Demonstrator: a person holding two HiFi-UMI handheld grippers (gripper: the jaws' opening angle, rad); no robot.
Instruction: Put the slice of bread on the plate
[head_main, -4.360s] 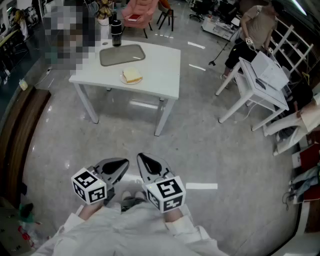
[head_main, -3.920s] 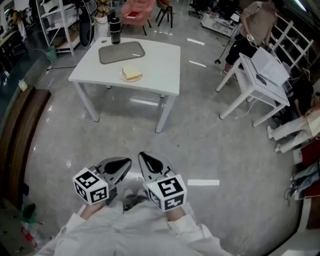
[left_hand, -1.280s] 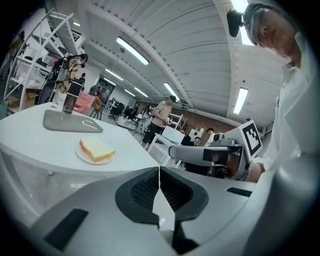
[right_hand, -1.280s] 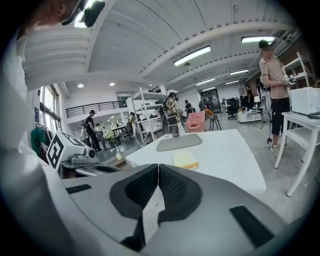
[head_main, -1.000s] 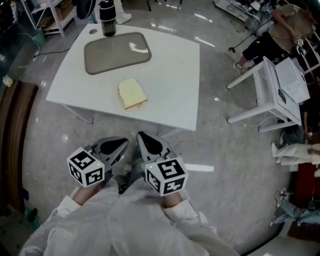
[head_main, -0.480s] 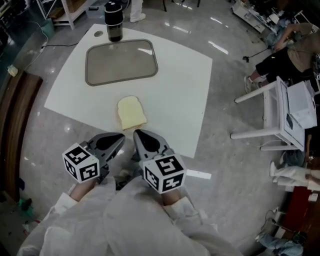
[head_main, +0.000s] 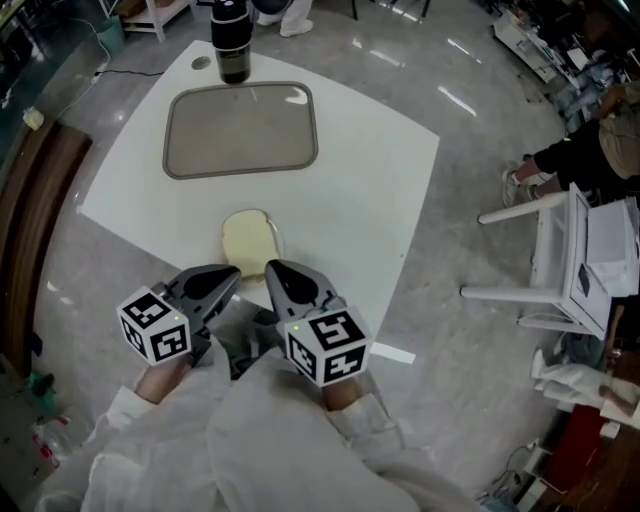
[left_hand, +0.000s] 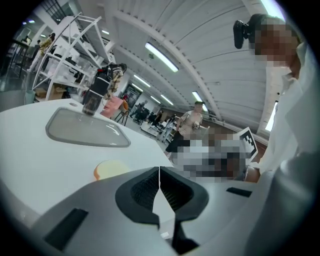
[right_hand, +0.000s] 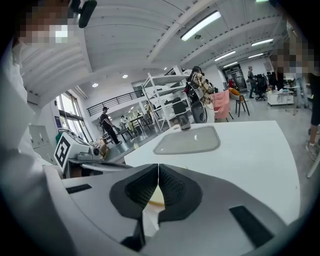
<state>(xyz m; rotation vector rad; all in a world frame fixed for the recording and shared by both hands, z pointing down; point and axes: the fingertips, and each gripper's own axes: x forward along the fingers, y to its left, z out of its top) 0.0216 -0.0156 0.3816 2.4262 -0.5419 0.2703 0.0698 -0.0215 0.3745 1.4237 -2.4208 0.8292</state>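
On the desk (head_main: 370, 180), nearer than the tray (head_main: 240, 130), the slice of bread (head_main: 250, 240) is seemingly lying on the plate (head_main: 279, 234) while the left gripper (head_main: 226, 276) and right gripper (head_main: 274, 270) are hovering just beside it, jaws pressed together and empty, risking shoving it off the edge if advanced unopened.

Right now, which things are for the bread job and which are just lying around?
For the job: bread; the plate under it; left gripper and right gripper, both shut and empty.

Just lying about: tray; black bottle.
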